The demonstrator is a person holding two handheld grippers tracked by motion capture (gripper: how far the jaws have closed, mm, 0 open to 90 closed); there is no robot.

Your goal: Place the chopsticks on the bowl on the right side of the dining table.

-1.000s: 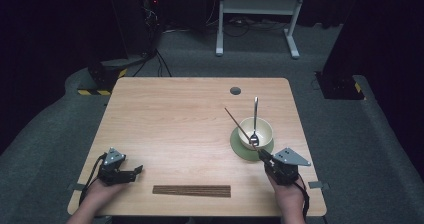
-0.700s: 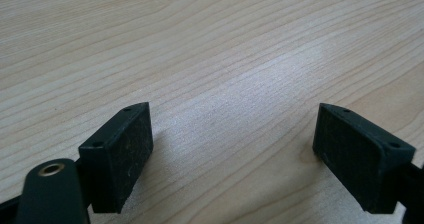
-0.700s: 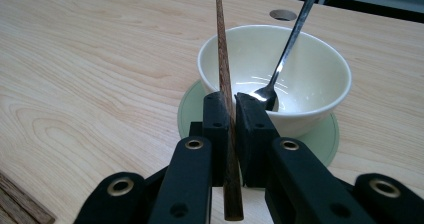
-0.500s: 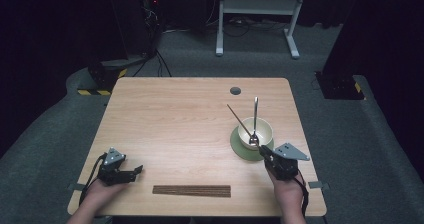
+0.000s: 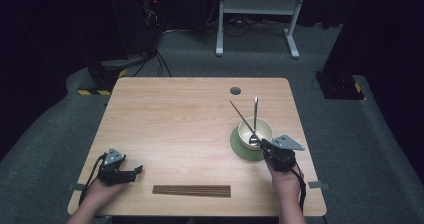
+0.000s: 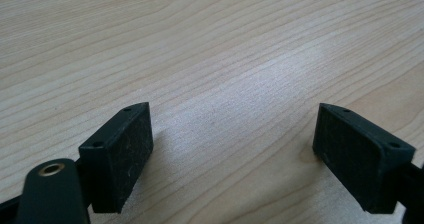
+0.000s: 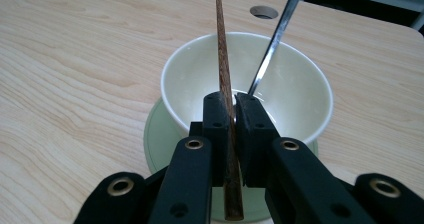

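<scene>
My right gripper (image 5: 264,144) is shut on a brown wooden chopstick (image 5: 242,115) that slants up and to the left over the bowl. In the right gripper view the chopstick (image 7: 223,59) runs between the closed jaws of that gripper (image 7: 234,103). Just beyond them a cream bowl (image 7: 290,84) sits on a green saucer (image 7: 152,134), and a metal utensil (image 7: 276,39) leans in the bowl. In the high view the bowl (image 5: 262,128) is on the table's right side. My left gripper (image 5: 137,170) rests open at the front left, with bare wood between its jaws (image 6: 232,149).
Several brown chopsticks (image 5: 191,190) lie side by side in a row near the front edge of the wooden table (image 5: 175,119). A round cable hole (image 5: 235,90) is at the back right. Dark floor, cables and a white stand (image 5: 255,6) lie beyond the table.
My right gripper has shifted slightly forward and left toward the bowl with the chopstick held in it. The left gripper has stayed still.
</scene>
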